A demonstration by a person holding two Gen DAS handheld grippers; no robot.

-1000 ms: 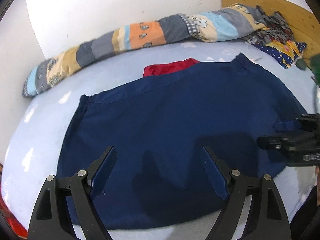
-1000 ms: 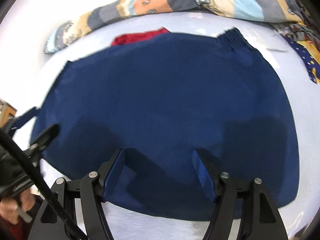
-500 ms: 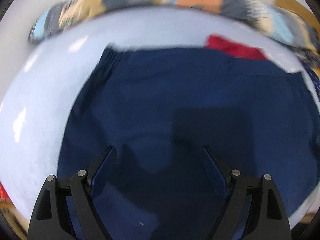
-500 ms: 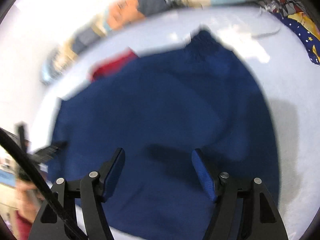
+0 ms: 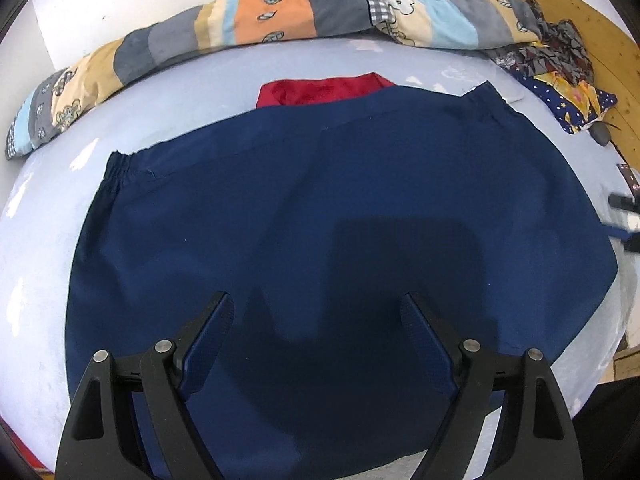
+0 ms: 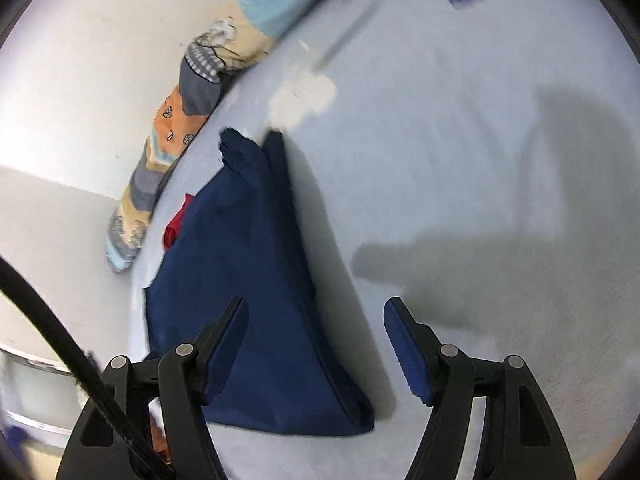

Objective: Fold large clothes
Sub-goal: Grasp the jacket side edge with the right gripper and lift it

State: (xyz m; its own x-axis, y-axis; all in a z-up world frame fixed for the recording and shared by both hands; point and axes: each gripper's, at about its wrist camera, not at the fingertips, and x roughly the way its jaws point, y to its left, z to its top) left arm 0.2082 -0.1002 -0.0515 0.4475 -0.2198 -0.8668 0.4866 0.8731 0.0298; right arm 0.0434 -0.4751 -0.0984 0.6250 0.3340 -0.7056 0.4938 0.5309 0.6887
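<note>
While my left gripper (image 5: 316, 332) hangs over the navy garment (image 5: 320, 220), fingers spread and gripping nothing, the cloth lies flat mid-frame on the pale blue bed (image 5: 44, 248). Red cloth (image 5: 320, 90) peeks out past its top edge. My right gripper (image 6: 316, 344) is also spread wide and unloaded, straddling the garment's right edge, lower centre.

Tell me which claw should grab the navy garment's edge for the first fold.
Probably right. The right claw, open, straddles the navy garment at its side edge. The left claw, open, hovers over mid-cloth.
</note>
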